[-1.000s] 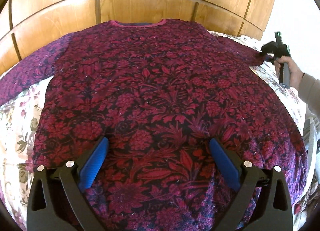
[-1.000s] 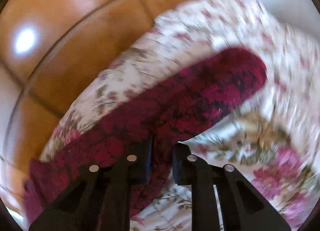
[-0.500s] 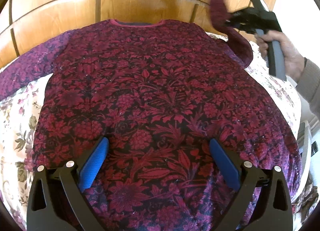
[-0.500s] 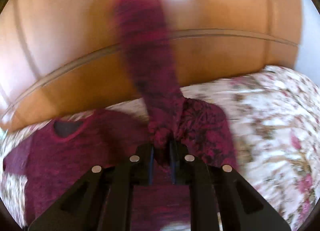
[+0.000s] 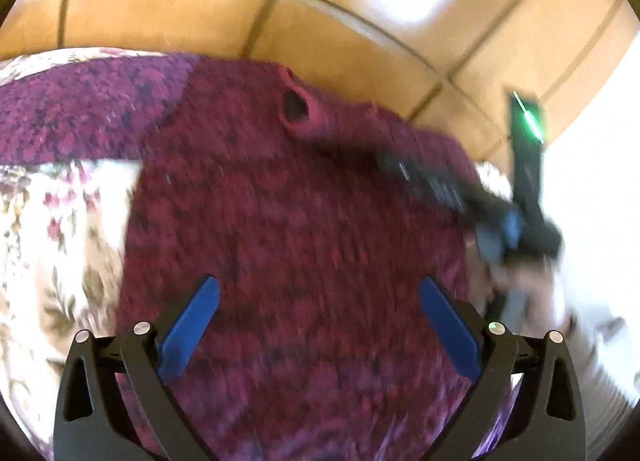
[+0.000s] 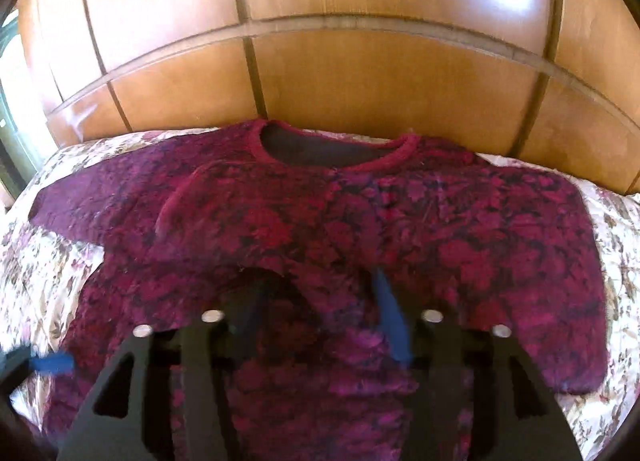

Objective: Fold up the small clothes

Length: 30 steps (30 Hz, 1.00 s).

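Observation:
A dark red floral sweater (image 6: 400, 229) lies flat on a flowered bedspread (image 6: 36, 261). Its right sleeve (image 6: 248, 213) is folded across the chest, cuff near the collar (image 6: 336, 149). Its left sleeve (image 5: 80, 109) still stretches out to the side. My left gripper (image 5: 318, 321) is open and empty over the sweater's lower body (image 5: 300, 241). My right gripper (image 6: 316, 309) is open, its fingers apart just above the folded sleeve; it also shows blurred in the left wrist view (image 5: 424, 177), with a hand on it.
A wooden panelled headboard (image 6: 360, 73) rises directly behind the bed. The bedspread (image 5: 48, 221) shows on both sides of the sweater. A bright white wall (image 5: 592, 201) is at the right.
The right gripper carried the right sleeve up and over onto the chest, then let go and opened. The left gripper swung left and tilted; its view is now blurred.

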### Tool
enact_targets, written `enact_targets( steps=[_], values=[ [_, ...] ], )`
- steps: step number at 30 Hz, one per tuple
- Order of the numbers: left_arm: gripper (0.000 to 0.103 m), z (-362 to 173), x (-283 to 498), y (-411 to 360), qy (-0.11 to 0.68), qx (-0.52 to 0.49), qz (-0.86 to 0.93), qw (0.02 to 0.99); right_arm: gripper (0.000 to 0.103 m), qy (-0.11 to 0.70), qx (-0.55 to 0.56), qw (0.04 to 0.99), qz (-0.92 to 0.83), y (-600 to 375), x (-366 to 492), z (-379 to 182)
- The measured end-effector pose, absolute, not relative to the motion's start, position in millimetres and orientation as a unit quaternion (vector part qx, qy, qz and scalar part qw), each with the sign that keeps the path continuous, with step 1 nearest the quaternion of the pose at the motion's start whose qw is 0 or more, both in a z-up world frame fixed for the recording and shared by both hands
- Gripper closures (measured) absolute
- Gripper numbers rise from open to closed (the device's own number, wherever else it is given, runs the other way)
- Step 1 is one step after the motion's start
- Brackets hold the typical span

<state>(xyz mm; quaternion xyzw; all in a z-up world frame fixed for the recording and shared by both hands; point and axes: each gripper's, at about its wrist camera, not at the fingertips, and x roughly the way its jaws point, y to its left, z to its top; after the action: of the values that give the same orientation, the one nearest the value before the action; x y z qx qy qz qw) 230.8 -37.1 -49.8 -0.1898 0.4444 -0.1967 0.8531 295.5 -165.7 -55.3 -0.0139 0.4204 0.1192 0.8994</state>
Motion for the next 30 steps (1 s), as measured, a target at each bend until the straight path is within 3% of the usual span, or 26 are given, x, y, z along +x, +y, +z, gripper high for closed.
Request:
enact_targets(
  steps=[5,9,13,16,17,18,20,21,25,30],
  values=[
    [0.004,-47,277,-36,0.473,-0.210,-0.180,0.836,0.030,0.401,0.043,0.907,0.122,-201,253,-39],
    [0.004,-53,313,-33,0.483,-0.224,-0.140,0.835,0.030,0.397,0.115,0.905,0.102,-252,218,-38],
    [0.020,-65,353,-41,0.506,-0.246,-0.124,0.817,0.027,0.397,0.211,0.890,0.072,-312,191,-47],
    [0.022,-76,375,-53,0.527,-0.245,-0.115,0.805,0.026,0.399,0.250,0.881,0.051,-337,187,-56],
    [0.035,-77,380,-57,0.528,-0.236,-0.110,0.808,0.025,0.397,0.270,0.876,0.047,-345,186,-59],
    [0.056,-77,386,-61,0.525,-0.224,-0.106,0.814,0.025,0.391,0.293,0.871,0.047,-354,186,-61],
    [0.089,-74,392,-62,0.519,-0.221,-0.126,0.816,0.025,0.376,0.320,0.868,0.047,-363,187,-61],
    [0.102,-68,392,-56,0.508,-0.223,-0.122,0.823,0.025,0.370,0.329,0.867,0.048,-366,188,-60],
    [0.102,-41,379,-36,0.459,-0.222,-0.124,0.851,0.034,0.349,0.366,0.860,0.059,-373,203,-55],
    [0.102,-33,358,-16,0.439,-0.175,-0.095,0.876,0.042,0.368,0.333,0.865,0.075,-345,240,-59]
  ],
)
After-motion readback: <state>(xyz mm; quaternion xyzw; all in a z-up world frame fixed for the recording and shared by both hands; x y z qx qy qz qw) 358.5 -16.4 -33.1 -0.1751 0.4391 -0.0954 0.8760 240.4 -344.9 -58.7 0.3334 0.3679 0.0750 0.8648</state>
